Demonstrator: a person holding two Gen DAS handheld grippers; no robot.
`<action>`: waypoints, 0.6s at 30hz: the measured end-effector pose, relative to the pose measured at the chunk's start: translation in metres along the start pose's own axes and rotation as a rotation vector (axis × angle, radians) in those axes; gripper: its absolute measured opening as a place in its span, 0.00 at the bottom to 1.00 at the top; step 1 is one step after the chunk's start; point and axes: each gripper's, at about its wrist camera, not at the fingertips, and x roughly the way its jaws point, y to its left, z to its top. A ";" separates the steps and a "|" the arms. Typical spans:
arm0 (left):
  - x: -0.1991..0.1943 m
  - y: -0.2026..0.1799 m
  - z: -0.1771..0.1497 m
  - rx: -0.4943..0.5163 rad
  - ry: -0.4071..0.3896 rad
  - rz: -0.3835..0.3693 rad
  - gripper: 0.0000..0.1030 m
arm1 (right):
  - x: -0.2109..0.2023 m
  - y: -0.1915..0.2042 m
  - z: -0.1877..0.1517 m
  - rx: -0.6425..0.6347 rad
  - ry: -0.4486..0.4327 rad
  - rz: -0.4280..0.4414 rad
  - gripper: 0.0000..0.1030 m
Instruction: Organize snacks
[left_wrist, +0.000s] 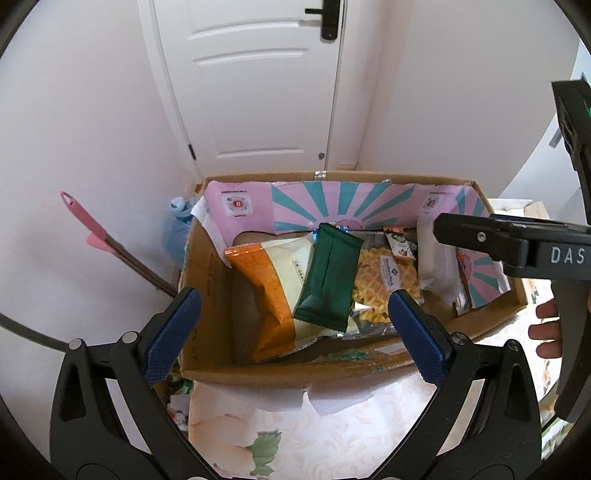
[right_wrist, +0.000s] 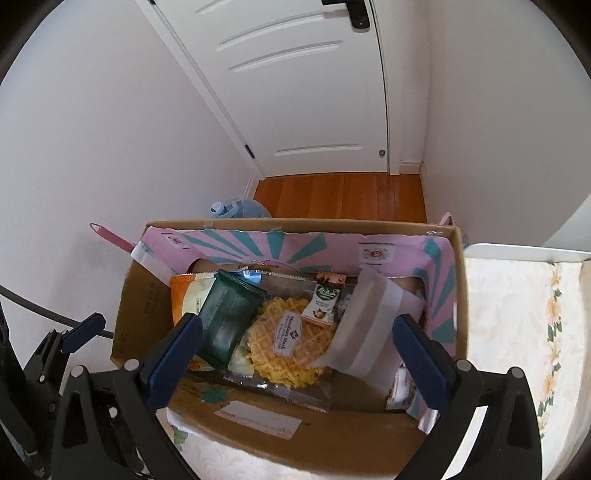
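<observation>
A cardboard box (left_wrist: 207, 280) lined with pink and teal paper stands on a floral cloth and holds snacks. Inside lie an orange and cream packet (left_wrist: 273, 295), a dark green packet (left_wrist: 328, 280) on top of it, a waffle pack (left_wrist: 384, 284), a small green sachet (left_wrist: 399, 245) and a white wrapped packet (left_wrist: 436, 266). My left gripper (left_wrist: 291, 336) is open and empty above the box's near side. My right gripper (right_wrist: 299, 354) is open and empty over the box (right_wrist: 136, 306), above the waffle pack (right_wrist: 291, 339), green packet (right_wrist: 225, 321) and white packet (right_wrist: 369, 325).
A white door (left_wrist: 258, 81) and white walls stand behind the box. A pink-handled mop (left_wrist: 99, 240) leans at the left by a blue water bottle (right_wrist: 236, 208). Wooden floor (right_wrist: 340, 195) lies beyond. The floral cloth (right_wrist: 517, 314) extends right.
</observation>
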 end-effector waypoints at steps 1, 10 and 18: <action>-0.004 -0.001 0.000 -0.003 -0.007 0.002 0.98 | -0.004 0.000 -0.001 -0.003 -0.008 -0.002 0.99; -0.084 -0.029 0.003 -0.002 -0.157 0.031 0.98 | -0.084 0.005 -0.011 -0.075 -0.171 -0.062 0.99; -0.165 -0.067 0.000 0.018 -0.345 0.060 1.00 | -0.193 -0.002 -0.040 -0.105 -0.387 -0.197 0.99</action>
